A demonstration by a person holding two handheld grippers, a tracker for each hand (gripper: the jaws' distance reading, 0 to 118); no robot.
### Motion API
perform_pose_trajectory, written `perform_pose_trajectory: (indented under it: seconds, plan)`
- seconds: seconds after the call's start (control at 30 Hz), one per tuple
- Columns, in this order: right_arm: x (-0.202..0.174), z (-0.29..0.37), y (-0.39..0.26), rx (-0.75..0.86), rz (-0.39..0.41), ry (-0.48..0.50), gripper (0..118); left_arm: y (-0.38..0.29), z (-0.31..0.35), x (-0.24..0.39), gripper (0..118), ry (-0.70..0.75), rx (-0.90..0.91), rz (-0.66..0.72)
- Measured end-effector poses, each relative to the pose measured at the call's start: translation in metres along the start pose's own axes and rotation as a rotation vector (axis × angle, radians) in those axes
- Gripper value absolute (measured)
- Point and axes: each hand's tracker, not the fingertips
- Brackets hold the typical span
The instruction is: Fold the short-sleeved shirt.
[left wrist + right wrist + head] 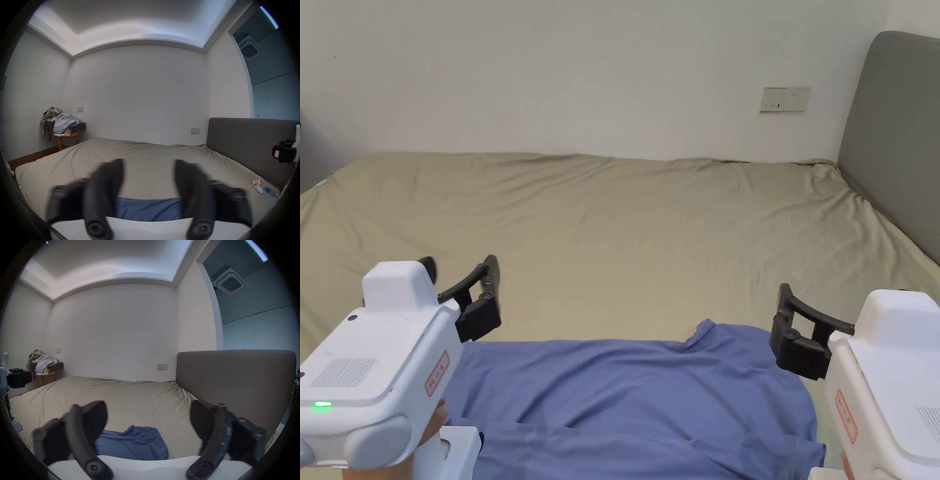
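A blue short-sleeved shirt [637,400] lies spread flat on the near part of the bed, its collar notch toward the right. The left gripper [460,265] hovers open over the shirt's far left corner, apart from the cloth. In the left gripper view the left gripper [148,164] has its jaws wide apart, with the shirt [149,207] low between them. The right gripper [825,300] hangs by the shirt's far right edge. The right gripper [147,404] is open and holds nothing in its own view, above the shirt [134,443].
The beige bed sheet [650,237] stretches far beyond the shirt to the wall. A grey headboard [894,144] closes the right side. A small toy [258,186] and a blue device [268,191] lie near the headboard. A clothes pile [58,121] sits on a stool at the back left.
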Motion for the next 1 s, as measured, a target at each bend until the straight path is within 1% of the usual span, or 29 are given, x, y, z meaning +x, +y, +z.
perform_pose_trajectory:
  seconds: [0.03, 0.07, 0.1, 0.13, 0.17, 0.23, 0.33, 0.47, 0.57, 0.6, 0.67, 0.73, 0.77, 0.8, 0.83, 0.87, 0.9, 0.93, 1.0]
  plan:
    - [0.0, 0.001, 0.0, 0.011, 0.004, 0.0, 83, -0.001, -0.001, 0.001, 22, -0.008, -0.007, -0.006]
    - [0.0, 0.0, 0.0, 0.019, 0.005, 0.004, 41, -0.003, -0.005, 0.002, 0, -0.007, -0.012, -0.012]
    - [0.0, -0.002, 0.001, 0.019, 0.008, 0.006, 6, -0.005, -0.006, 0.001, 0, 0.015, -0.032, -0.035]
    - [0.0, -0.007, 0.001, 0.01, 0.016, 0.005, 2, -0.006, -0.007, 0.0, 0, -0.005, -0.019, -0.022]
    - [0.0, -0.009, 0.0, 0.008, 0.02, -0.007, 1, -0.007, -0.009, -0.001, 0, -0.005, -0.013, -0.022]
    - [0.004, -0.015, -0.001, -0.001, 0.015, 0.002, 1, -0.007, -0.018, -0.005, 0, 0.002, -0.019, -0.023]
    - [0.006, -0.026, -0.003, -0.006, 0.023, -0.005, 1, -0.01, -0.039, -0.017, 0, 0.016, -0.092, -0.011]
    - [0.008, -0.044, -0.005, -0.022, 0.031, -0.006, 1, -0.016, -0.093, -0.045, 0, -0.016, -0.3, 0.029]
    - [0.008, -0.062, -0.007, -0.036, 0.04, -0.011, 1, -0.03, -0.141, -0.066, 0, -0.019, -0.458, 0.084]
    - [0.008, -0.069, -0.008, -0.042, 0.041, -0.009, 1, -0.039, -0.159, -0.077, 0, -0.036, -0.517, 0.099]
    - [0.007, -0.085, -0.013, -0.058, 0.048, -0.016, 1, -0.06, -0.194, -0.091, 0, -0.02, -0.596, 0.131]
    - [0.006, -0.1, -0.018, -0.078, 0.057, -0.017, 1, -0.083, -0.222, -0.1, 2, -0.002, -0.697, 0.113]
    - [0.005, -0.108, -0.022, -0.091, 0.062, -0.019, 1, -0.095, -0.237, -0.106, 14, 0.026, -0.729, 0.124]
    - [0.004, -0.116, -0.025, -0.103, 0.066, -0.022, 1, -0.106, -0.25, -0.11, 35, 0.019, -0.776, 0.129]
    - [0.003, -0.124, -0.029, -0.123, 0.072, -0.025, 1, -0.12, -0.263, -0.115, 63, 0.048, -0.797, 0.151]
    - [0.003, -0.132, -0.033, -0.138, 0.07, -0.025, 1, -0.135, -0.273, -0.12, 95, 0.064, -0.82, 0.171]
    - [0.003, -0.138, -0.038, -0.149, 0.069, -0.027, 1, -0.145, -0.281, -0.122, 107, 0.072, -0.849, 0.168]
    - [0.003, -0.145, -0.043, -0.167, 0.07, -0.031, 1, -0.157, -0.289, -0.123, 109, 0.102, -0.852, 0.155]
    - [0.003, -0.158, -0.054, -0.203, 0.068, -0.039, 1, -0.179, -0.303, -0.126, 101, 0.125, -0.897, 0.12]
